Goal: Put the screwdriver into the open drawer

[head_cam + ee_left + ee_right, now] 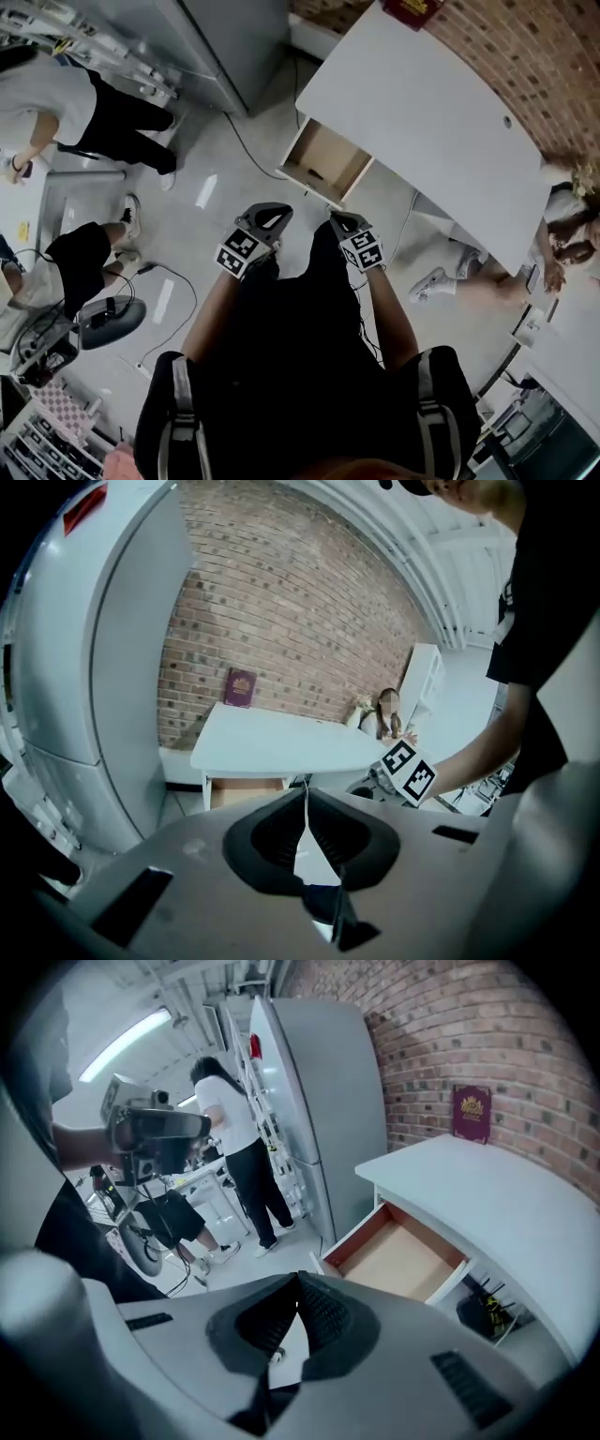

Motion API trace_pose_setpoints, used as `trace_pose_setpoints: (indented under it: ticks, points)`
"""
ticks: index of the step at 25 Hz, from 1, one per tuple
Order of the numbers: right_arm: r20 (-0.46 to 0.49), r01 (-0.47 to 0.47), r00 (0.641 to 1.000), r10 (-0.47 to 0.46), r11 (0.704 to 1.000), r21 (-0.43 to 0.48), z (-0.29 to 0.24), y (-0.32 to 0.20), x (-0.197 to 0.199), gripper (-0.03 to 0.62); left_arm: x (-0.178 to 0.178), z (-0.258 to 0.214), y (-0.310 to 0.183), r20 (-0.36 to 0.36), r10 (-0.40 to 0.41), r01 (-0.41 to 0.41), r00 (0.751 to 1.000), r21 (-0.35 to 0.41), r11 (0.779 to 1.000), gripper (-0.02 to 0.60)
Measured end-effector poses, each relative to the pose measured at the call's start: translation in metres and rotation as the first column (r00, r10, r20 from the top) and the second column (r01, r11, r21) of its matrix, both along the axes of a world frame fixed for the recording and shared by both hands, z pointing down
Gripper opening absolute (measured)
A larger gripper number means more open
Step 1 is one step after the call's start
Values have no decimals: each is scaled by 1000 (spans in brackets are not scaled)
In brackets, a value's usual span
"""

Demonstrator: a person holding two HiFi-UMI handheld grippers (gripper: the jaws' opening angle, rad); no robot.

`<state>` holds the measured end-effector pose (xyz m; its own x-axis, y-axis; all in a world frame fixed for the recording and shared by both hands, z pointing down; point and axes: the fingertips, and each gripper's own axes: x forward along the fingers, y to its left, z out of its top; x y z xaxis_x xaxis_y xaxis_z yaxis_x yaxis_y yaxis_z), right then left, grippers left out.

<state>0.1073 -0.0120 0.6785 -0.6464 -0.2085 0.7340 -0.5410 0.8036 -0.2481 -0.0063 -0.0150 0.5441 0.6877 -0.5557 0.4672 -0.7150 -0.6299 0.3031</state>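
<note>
**Find the screwdriver first**

Head view: left gripper [266, 221] and right gripper [345, 225] hang near the body. The open drawer [323, 161] is just beyond, under the desk [422, 112], and a dark mark inside it can't be identified.

Left gripper view: jaws pressed together, empty.

Right gripper view: jaws together, empty — the drawer floor looks bare. No screwdriver shows clearly, so locate it before reaching.

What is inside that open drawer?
The drawer shows a bare wooden floor, plus one dark speck too small to identify. Its rear is hidden beneath the table.
</note>
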Motion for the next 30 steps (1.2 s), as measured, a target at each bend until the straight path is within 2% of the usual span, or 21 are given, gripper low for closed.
trace_pose_setpoints:
  ticks: [6,11,18,30]
  points:
    - [47,-90,995,84,986,139,-58,8,6,57,12,-21,9,-13,86,-85,996,65,994,23]
    - [84,-161,986,145,961,226,-94,13,9,57,8,-24,23,43,167,-170,985,72,983,23]
    - [53,-167,986,158,945,280,-112,28,21,57,3,-40,17,-24,130,-127,991,92,988,23]
    - [23,-158,987,158,943,294,-116,27,22,57,4,-44,16,-65,106,-100,992,93,991,23]
